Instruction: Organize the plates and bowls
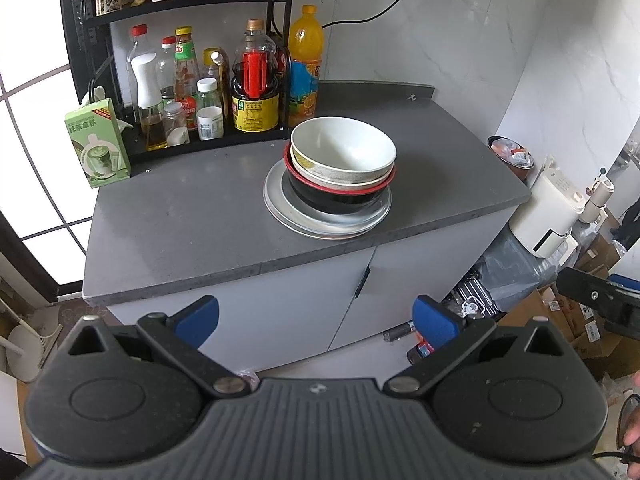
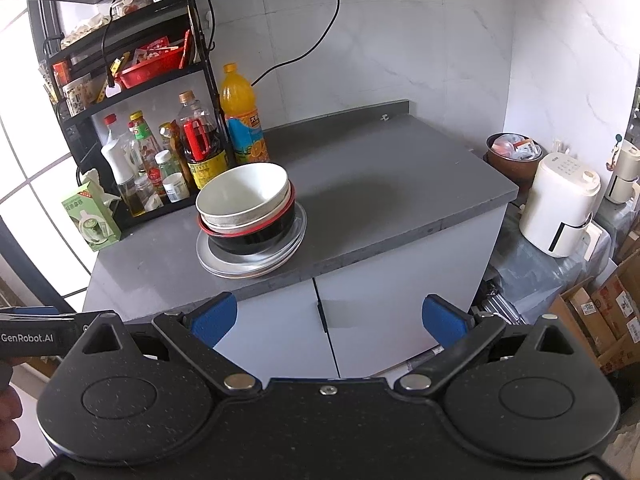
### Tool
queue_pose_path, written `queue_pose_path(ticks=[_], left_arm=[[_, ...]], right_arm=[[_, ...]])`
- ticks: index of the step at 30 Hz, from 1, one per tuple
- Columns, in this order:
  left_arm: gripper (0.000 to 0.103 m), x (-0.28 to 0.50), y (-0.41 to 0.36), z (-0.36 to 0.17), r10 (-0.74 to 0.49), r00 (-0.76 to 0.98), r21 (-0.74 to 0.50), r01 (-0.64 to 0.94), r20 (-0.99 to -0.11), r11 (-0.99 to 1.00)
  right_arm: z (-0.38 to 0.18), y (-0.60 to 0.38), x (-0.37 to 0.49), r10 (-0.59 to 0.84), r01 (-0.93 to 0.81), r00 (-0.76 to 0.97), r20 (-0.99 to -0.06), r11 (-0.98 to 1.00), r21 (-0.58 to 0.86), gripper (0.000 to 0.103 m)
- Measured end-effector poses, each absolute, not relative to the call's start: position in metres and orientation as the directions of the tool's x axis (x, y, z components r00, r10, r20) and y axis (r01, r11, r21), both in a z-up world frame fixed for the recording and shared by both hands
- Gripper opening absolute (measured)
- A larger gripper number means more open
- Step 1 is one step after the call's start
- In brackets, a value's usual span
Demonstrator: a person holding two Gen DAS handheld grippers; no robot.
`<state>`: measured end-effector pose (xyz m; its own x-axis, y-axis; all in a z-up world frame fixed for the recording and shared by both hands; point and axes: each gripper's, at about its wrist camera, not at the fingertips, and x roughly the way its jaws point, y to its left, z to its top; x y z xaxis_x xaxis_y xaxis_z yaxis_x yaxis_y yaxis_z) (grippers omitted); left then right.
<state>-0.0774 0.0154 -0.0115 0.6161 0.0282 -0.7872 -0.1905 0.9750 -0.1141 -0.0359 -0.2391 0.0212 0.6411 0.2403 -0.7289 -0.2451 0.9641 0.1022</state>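
Observation:
One stack of dishes stands on the grey counter (image 1: 180, 220). At its base lie grey plates (image 1: 288, 216) (image 2: 224, 264). On them sits a black bowl with a red rim (image 1: 340, 200) (image 2: 256, 236), and nested in it a white bowl (image 1: 344, 148) (image 2: 244, 196) over a speckled one. My left gripper (image 1: 316, 316) is open, held back in front of the cabinet doors and below the counter edge. My right gripper (image 2: 330, 316) is also open, equally far back, with nothing between its blue pads.
A black rack (image 1: 180, 4) with sauce bottles (image 1: 256, 88) and an orange drink bottle (image 1: 306, 64) stands at the counter's back left, with a green carton (image 1: 98, 144) beside it. A white appliance (image 2: 560, 208) and cardboard boxes (image 2: 608, 312) lie to the right, below the counter.

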Motion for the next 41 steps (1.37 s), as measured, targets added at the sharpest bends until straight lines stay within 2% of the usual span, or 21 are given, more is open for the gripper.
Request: queue_pose_path(ticks=[28, 41], left_arm=[[0.102, -0.068, 0.004, -0.012, 0.025, 0.606, -0.114, -0.190, -0.795, 0.975], [0.102, -0.050, -0.016, -0.021, 0.063, 0.585, -0.083, -0.219, -0.809, 0.972]], right_arm=[[0.018, -0.245, -0.028, 0.245, -0.242, 0.622, -0.744, 0.964, 0.115, 0.100], [0.011, -0.262, -0.004, 0.279, -0.287, 0.591, -0.757, 0.950, 0.126, 0.100]])
